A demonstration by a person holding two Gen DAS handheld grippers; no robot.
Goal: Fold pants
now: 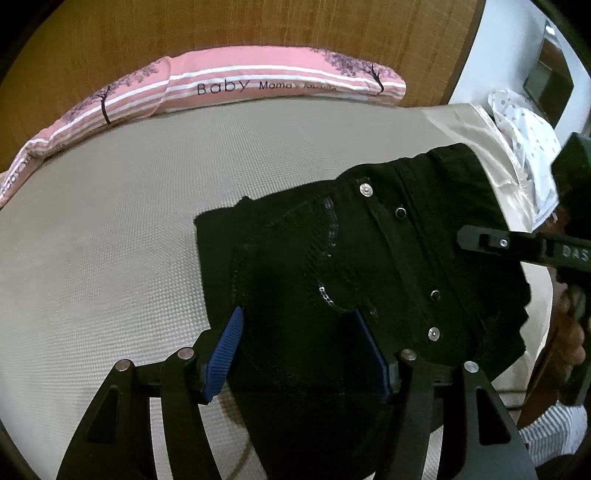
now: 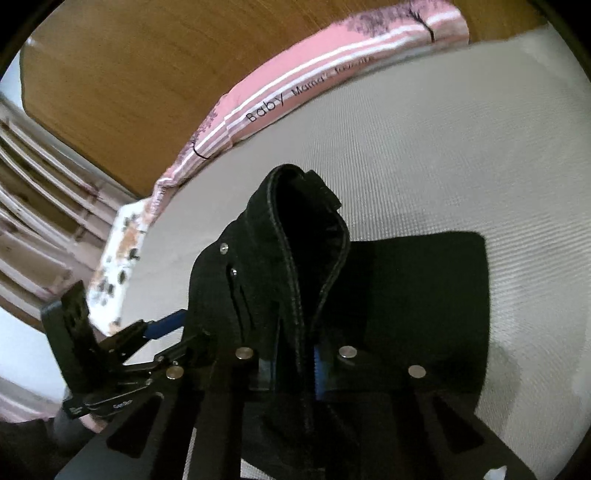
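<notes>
Currently black pants [image 1: 354, 258] lie folded on grey bed [image 1: 110, 229], near pink pillow [image 1: 258, 79] at wooden headboard [image 1: 240, 26]. Left gripper [image 1: 299, 350] fingers spread apart above pants edge, gripping nothing. Right gripper [image 2: 295, 363] fingers clenched on waistband fold [image 2: 295, 229], lifted upright.

The lower end of the black pants [image 1: 332, 266] disappears behind the left claw [image 1: 297, 350] frame, so no idea how far they run. In the right wrist view the fabric swallows the right claw [image 2: 291, 363], tips barely visible. Pillow [image 1: 229, 85] text past "Baby Mama" is too blurry to read
</notes>
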